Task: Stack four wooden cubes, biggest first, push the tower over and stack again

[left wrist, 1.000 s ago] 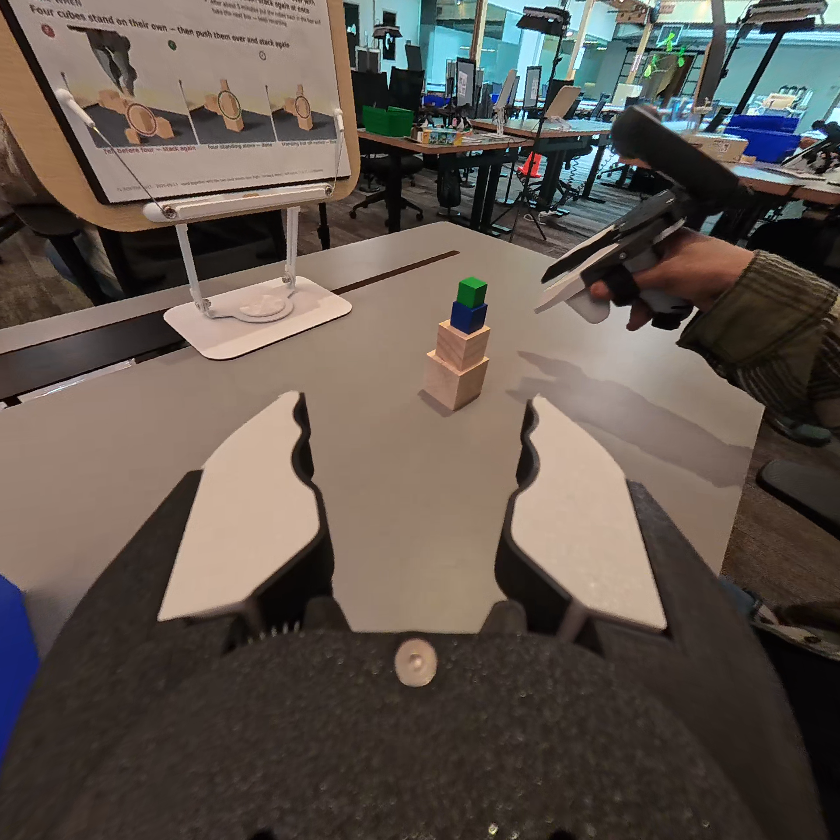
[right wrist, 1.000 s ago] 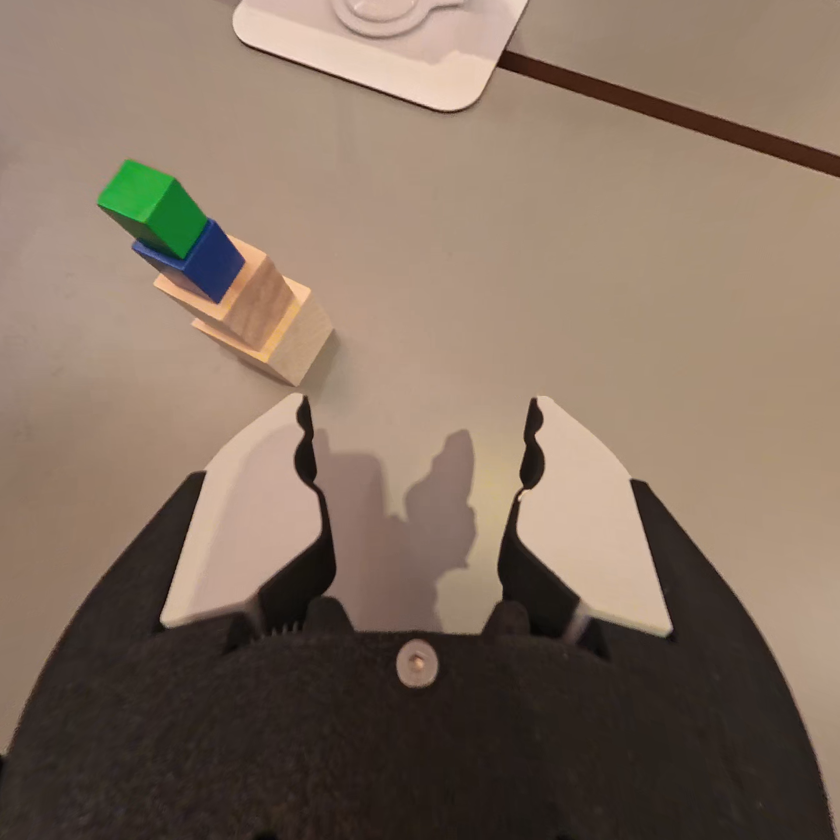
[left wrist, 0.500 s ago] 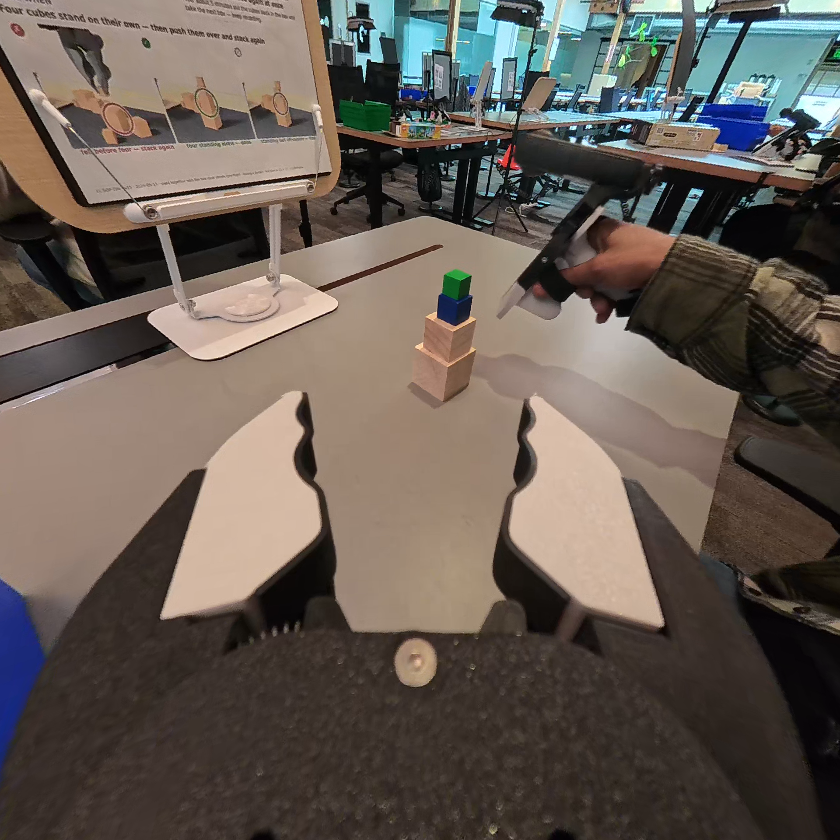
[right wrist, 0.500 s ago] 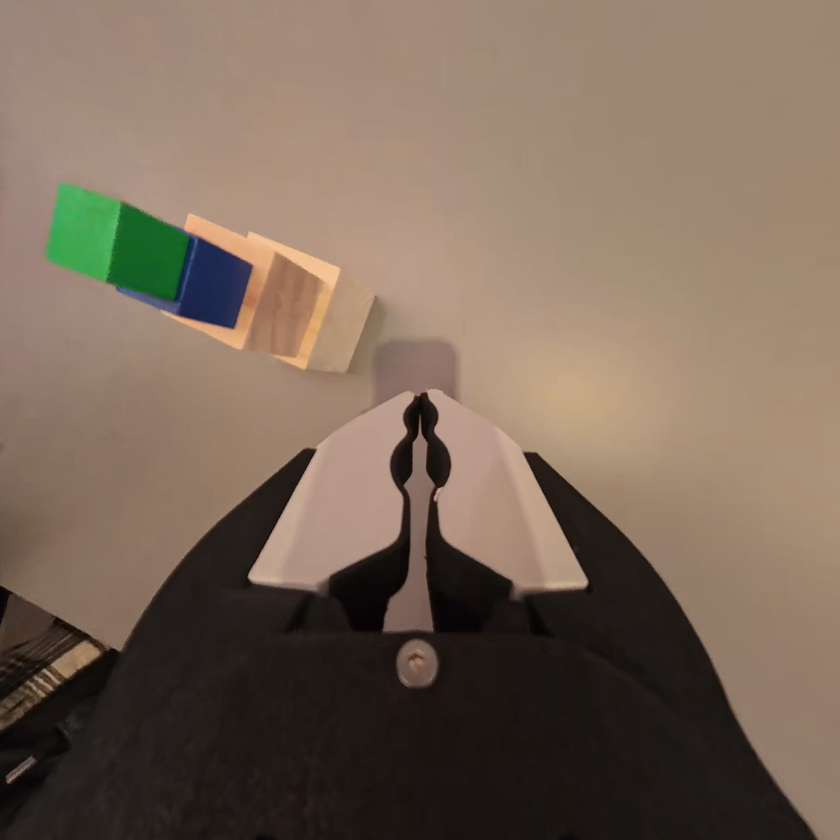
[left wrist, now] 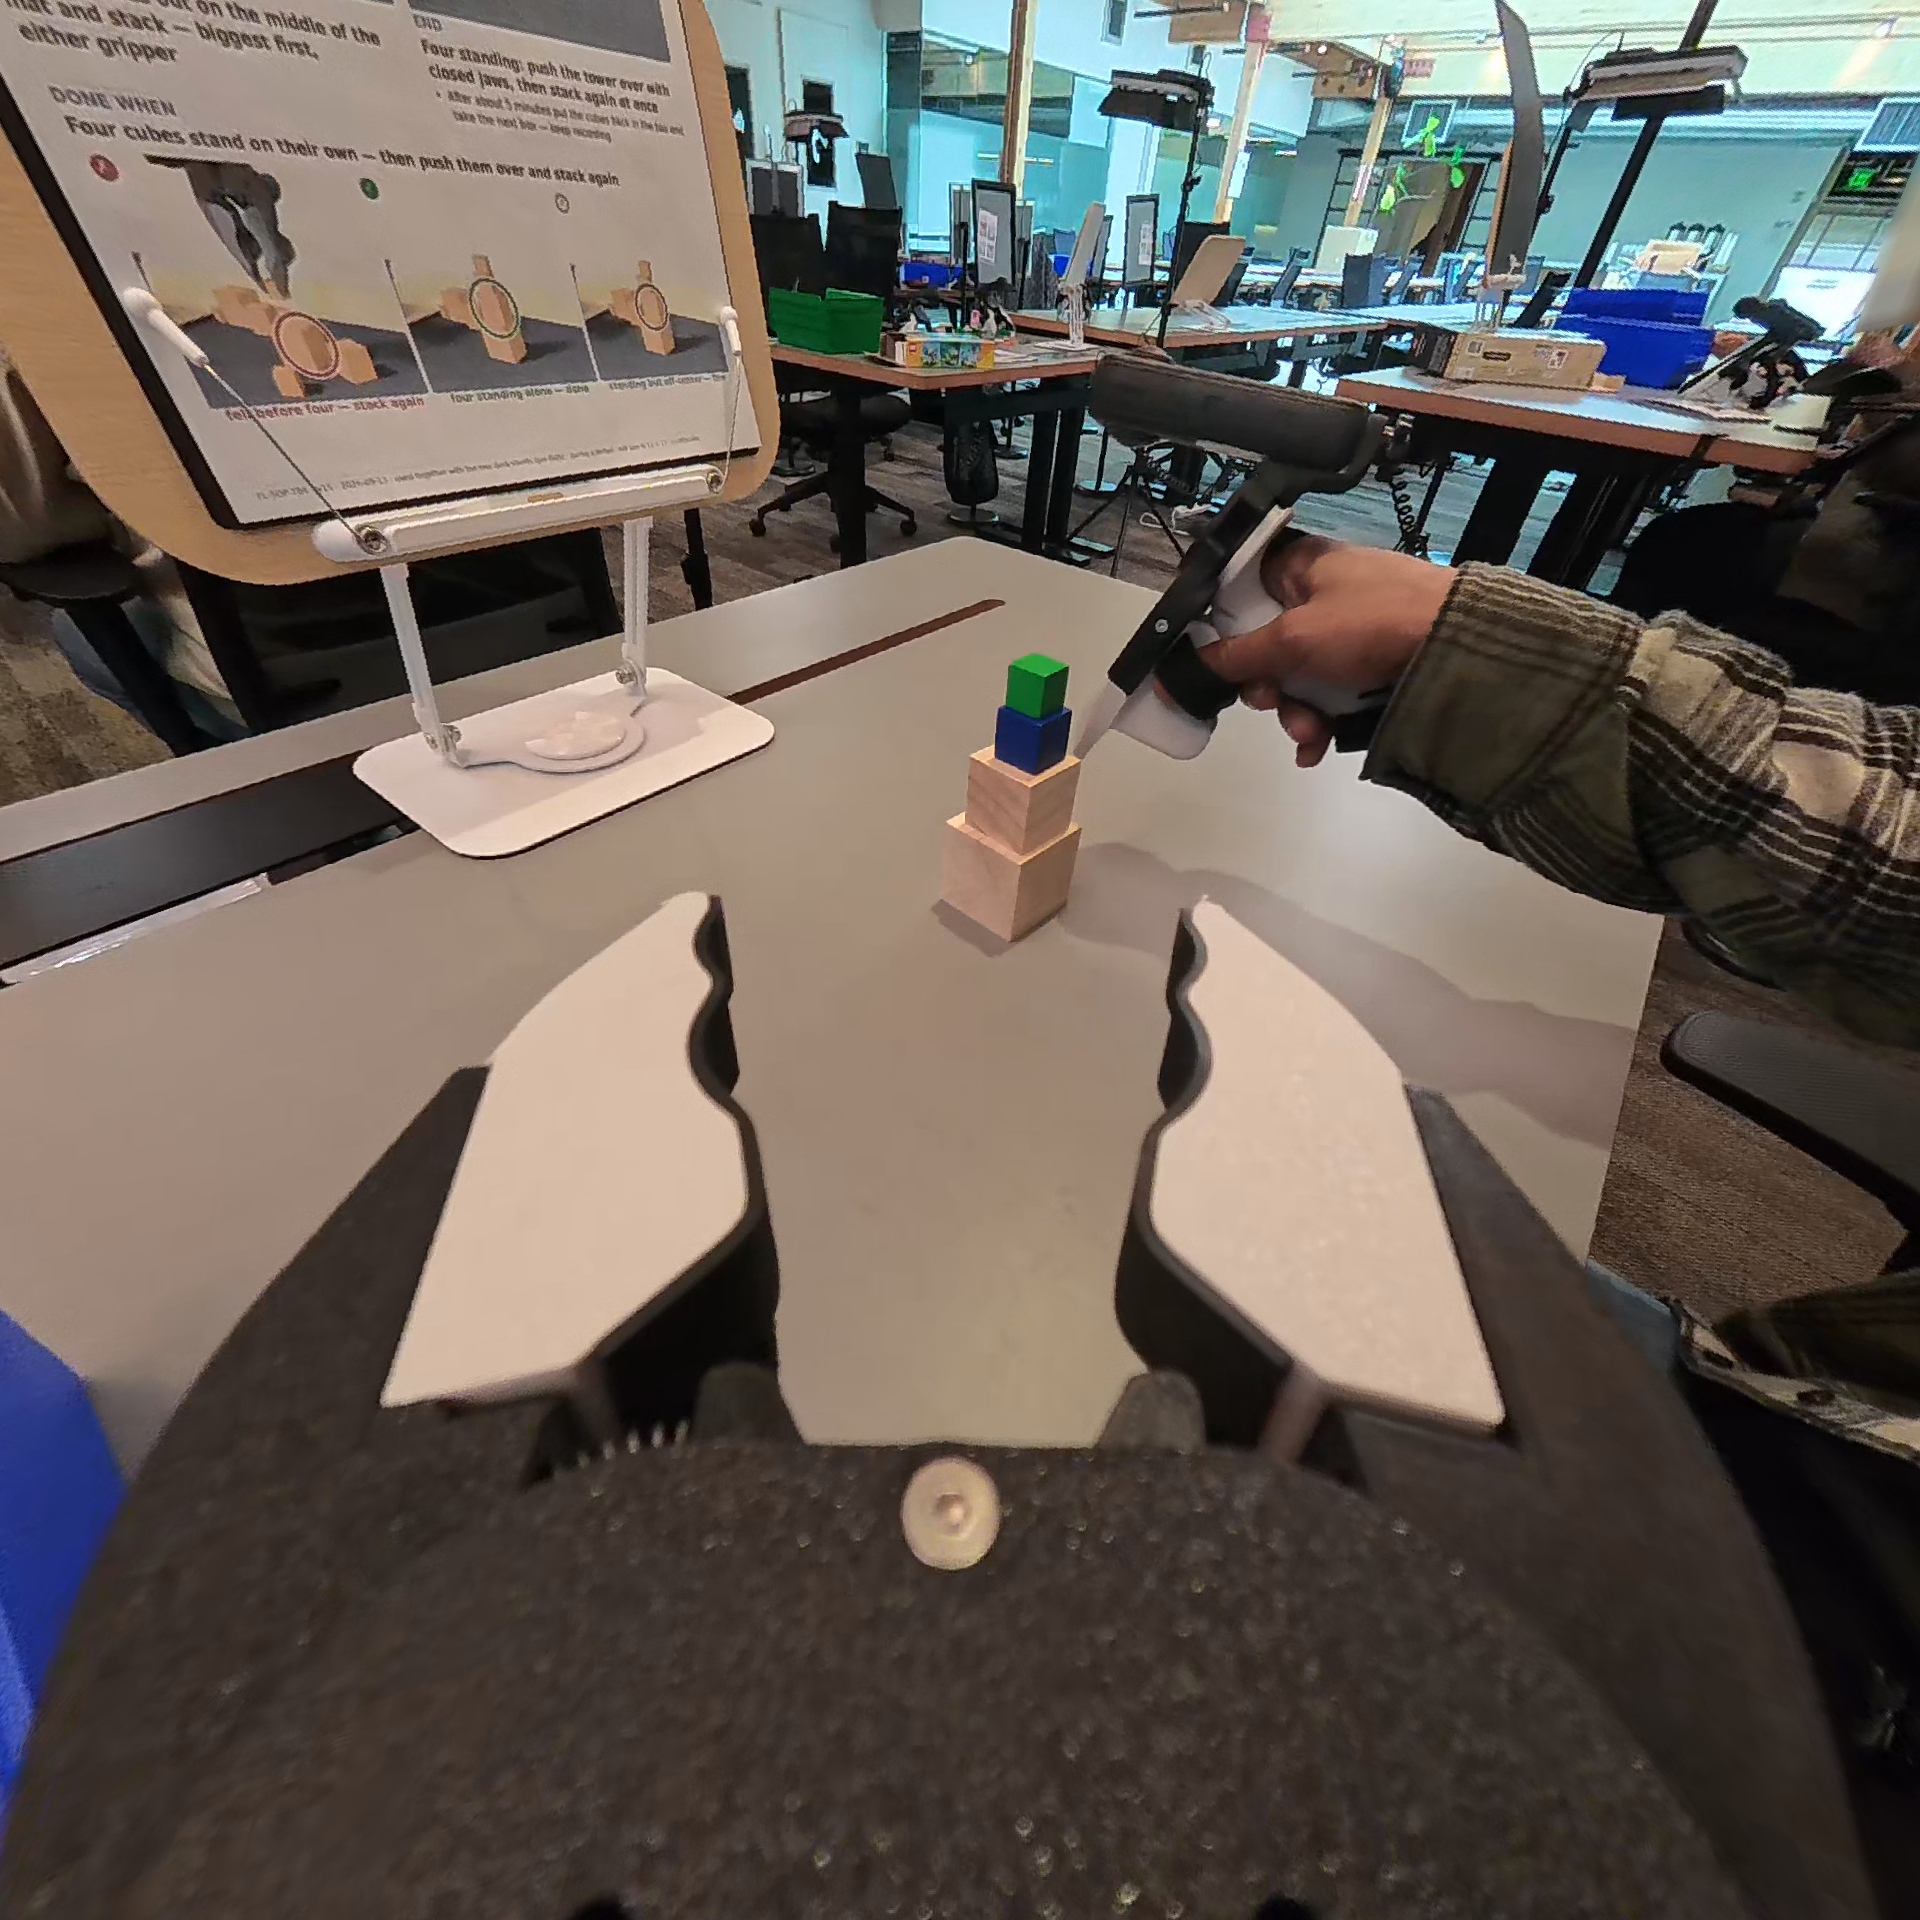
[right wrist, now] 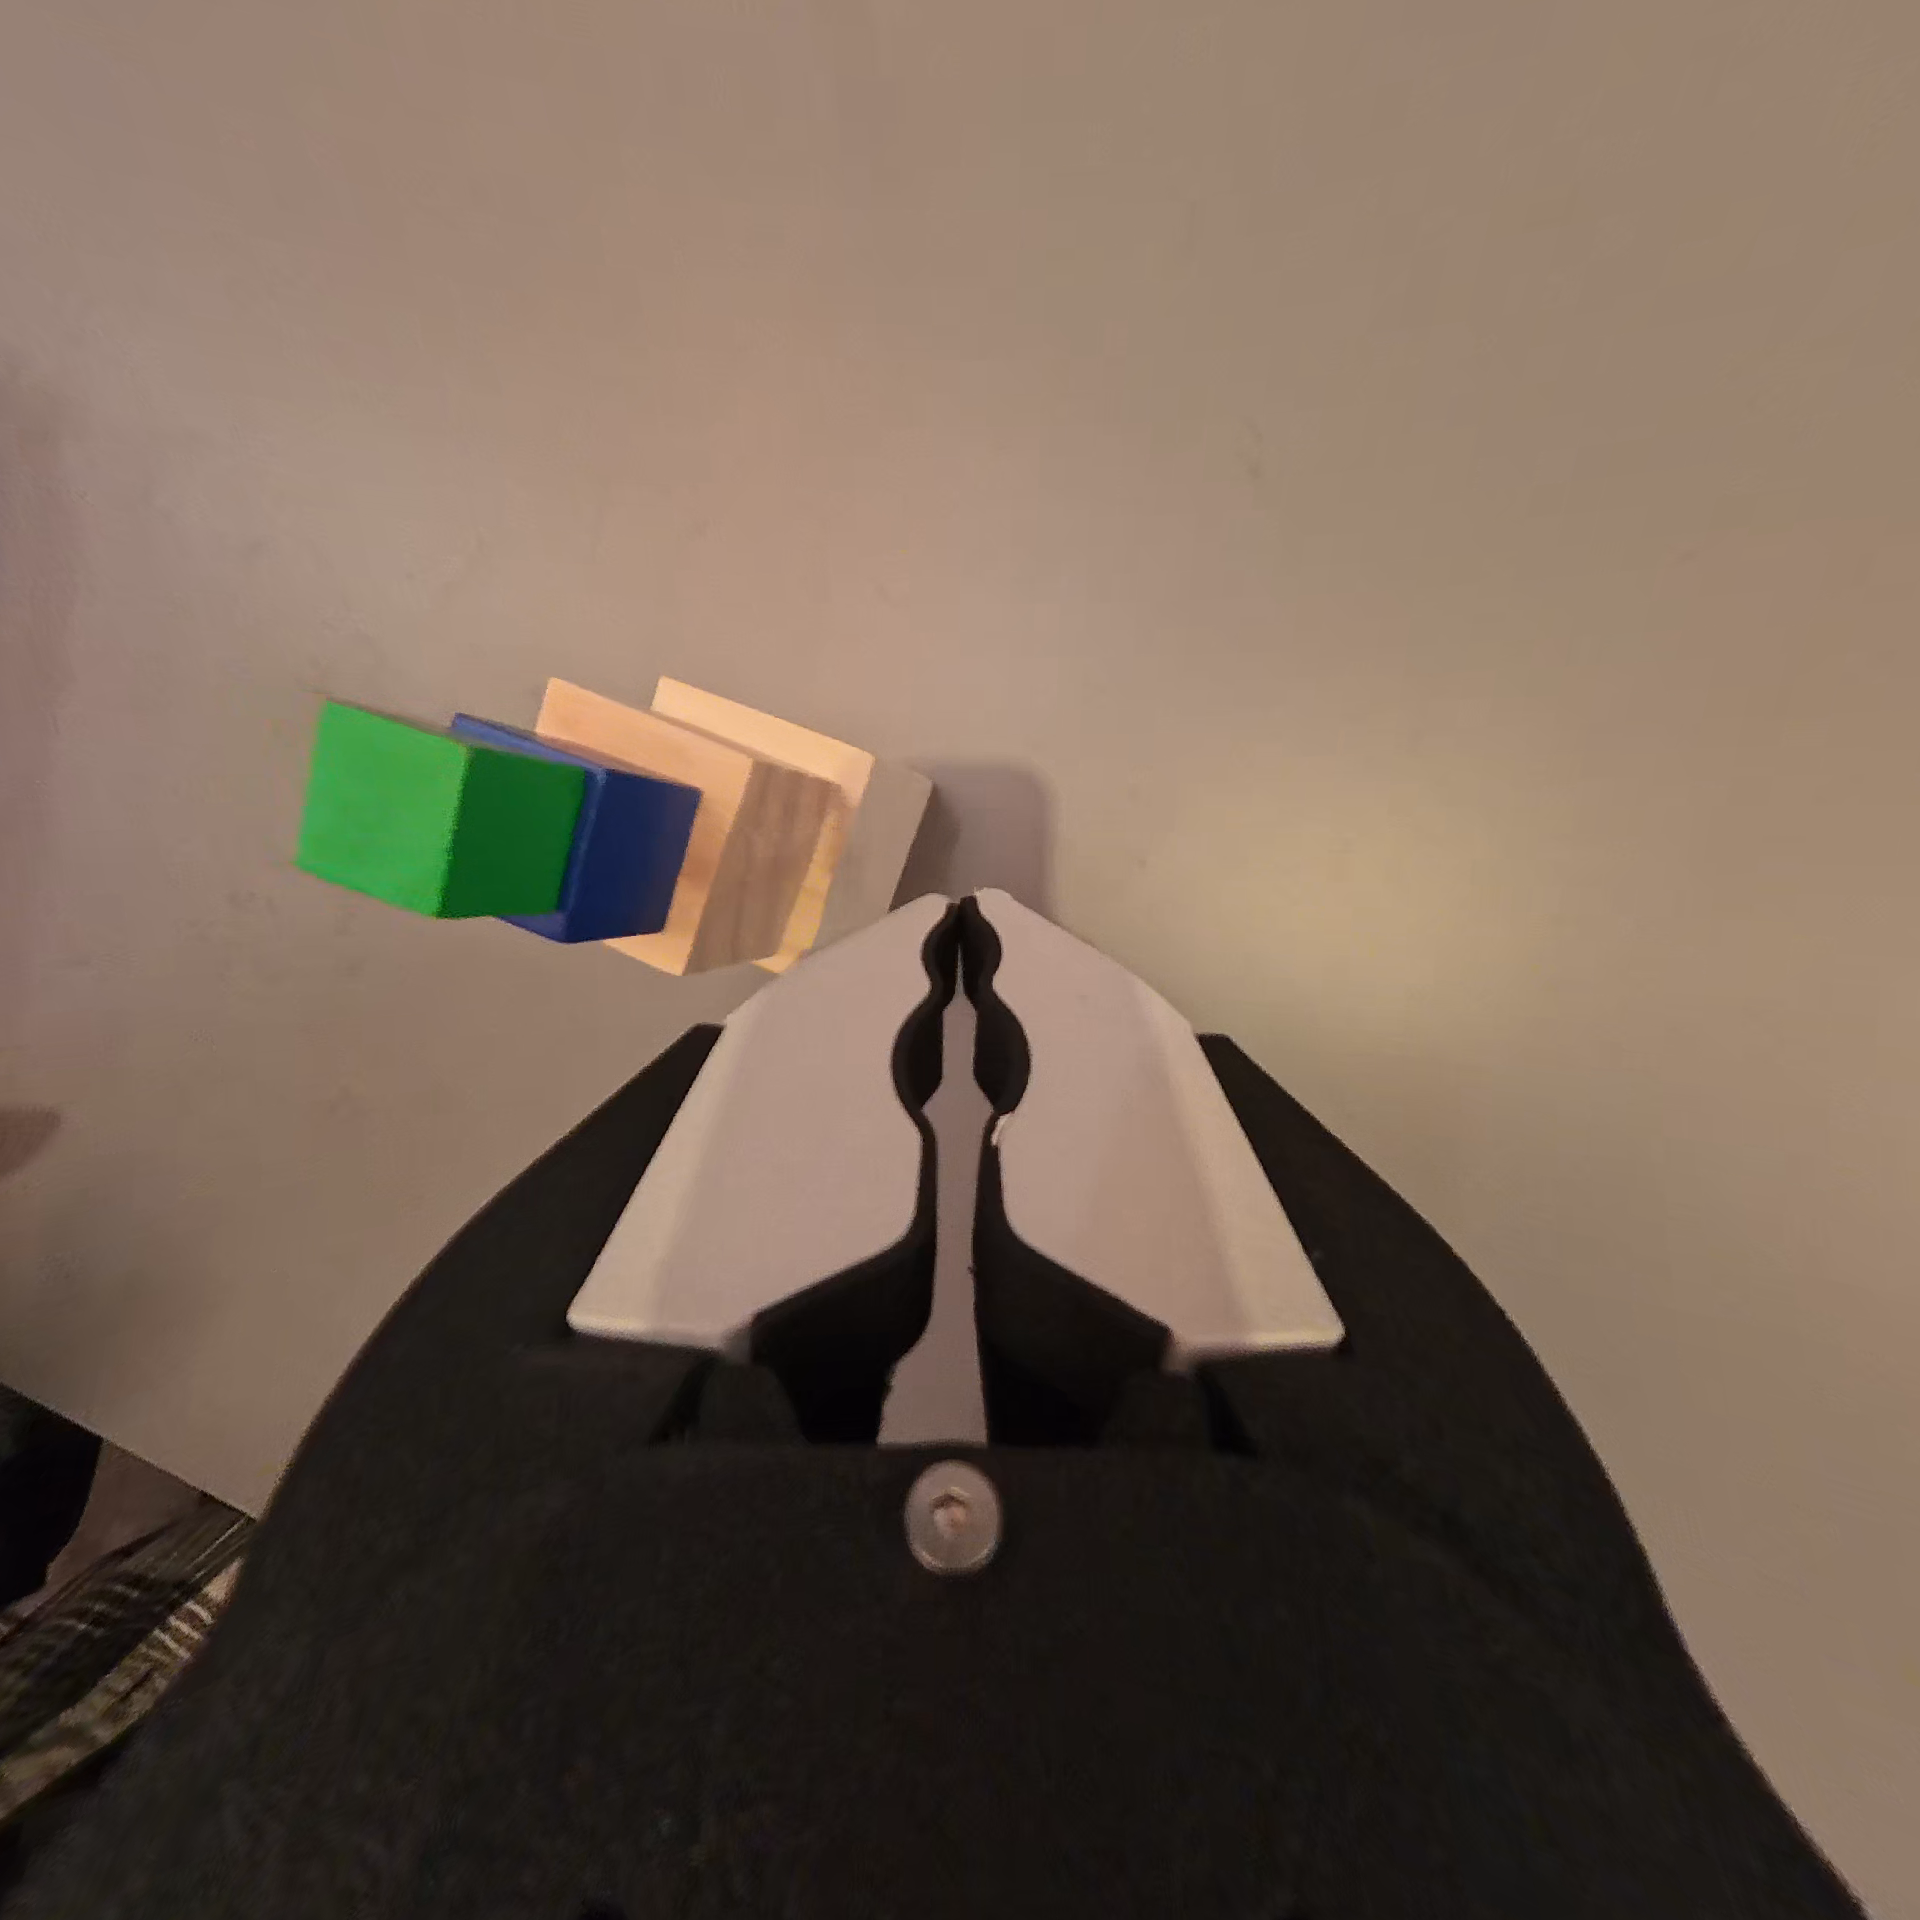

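Note:
A tower of four cubes stands on the grey table (left wrist: 520,997): a large plain wooden cube (left wrist: 1010,879) at the bottom, a smaller plain one (left wrist: 1022,797), a blue cube (left wrist: 1032,736), and a green cube (left wrist: 1037,684) on top. My right gripper (left wrist: 1089,740) is shut and empty, its tip right beside the tower at the height of the blue cube. In the right wrist view the shut gripper (right wrist: 962,906) points down just right of the tower, with the green cube (right wrist: 436,810) nearest the camera. My left gripper (left wrist: 945,997) is open and empty, held back in front of the tower.
A wooden board with an instruction sheet (left wrist: 395,260) stands on a white base (left wrist: 582,758) at the back left of the table. The table's right edge (left wrist: 1631,1039) is close to the tower. A black chair (left wrist: 1787,1101) sits beyond it. My right fingertips sit around 30 cm from my left ones. About 7 cm separates my right fingertips from the blue cube (left wrist: 1032,736).
My right gripper shut its fingers, tipped downward and moved in from the right until its tip is beside the tower. The tower still stands. My left gripper stayed open in place.

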The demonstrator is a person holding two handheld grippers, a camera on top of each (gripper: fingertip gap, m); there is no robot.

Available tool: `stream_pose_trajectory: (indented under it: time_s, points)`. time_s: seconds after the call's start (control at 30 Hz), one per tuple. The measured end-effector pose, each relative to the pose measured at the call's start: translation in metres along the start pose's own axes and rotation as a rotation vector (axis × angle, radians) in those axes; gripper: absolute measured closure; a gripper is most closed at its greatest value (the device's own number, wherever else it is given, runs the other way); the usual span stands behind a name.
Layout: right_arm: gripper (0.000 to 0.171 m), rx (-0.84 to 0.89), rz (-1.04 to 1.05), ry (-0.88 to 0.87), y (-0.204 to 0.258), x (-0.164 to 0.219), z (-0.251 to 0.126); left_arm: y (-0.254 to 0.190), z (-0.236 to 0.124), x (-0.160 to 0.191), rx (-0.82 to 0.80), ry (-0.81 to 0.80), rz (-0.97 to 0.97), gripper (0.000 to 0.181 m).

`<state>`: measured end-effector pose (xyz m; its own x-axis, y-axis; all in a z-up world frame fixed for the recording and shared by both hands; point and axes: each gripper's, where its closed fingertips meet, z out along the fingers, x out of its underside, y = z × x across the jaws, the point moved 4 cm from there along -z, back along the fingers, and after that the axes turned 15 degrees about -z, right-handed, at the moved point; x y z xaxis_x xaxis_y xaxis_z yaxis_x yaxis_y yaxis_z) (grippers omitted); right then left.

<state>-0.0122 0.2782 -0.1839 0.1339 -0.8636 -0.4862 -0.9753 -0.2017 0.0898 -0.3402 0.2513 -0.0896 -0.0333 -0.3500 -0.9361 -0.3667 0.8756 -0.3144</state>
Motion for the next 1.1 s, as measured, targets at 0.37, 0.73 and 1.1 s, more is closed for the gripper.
stream_pose_trajectory:
  time_s: [0.37, 0.73, 1.1]
  points:
    - [0.171, -0.009, -0.011, 0.016, 0.0062, -0.0027, 0.0029, -0.0011, -0.0006, 0.0012, 0.009, 0.019, 0.004, 0.103]
    - [0.171, -0.011, -0.014, 0.027, 0.0082, -0.0046, 0.0050, 0.0011, -0.0036, -0.0011, 0.006, 0.008, 0.001, 0.103]
    - [0.171, -0.013, -0.018, 0.037, 0.0091, -0.0044, 0.0064, 0.0015, -0.0046, -0.0015, 0.007, 0.006, 0.001, 0.103]
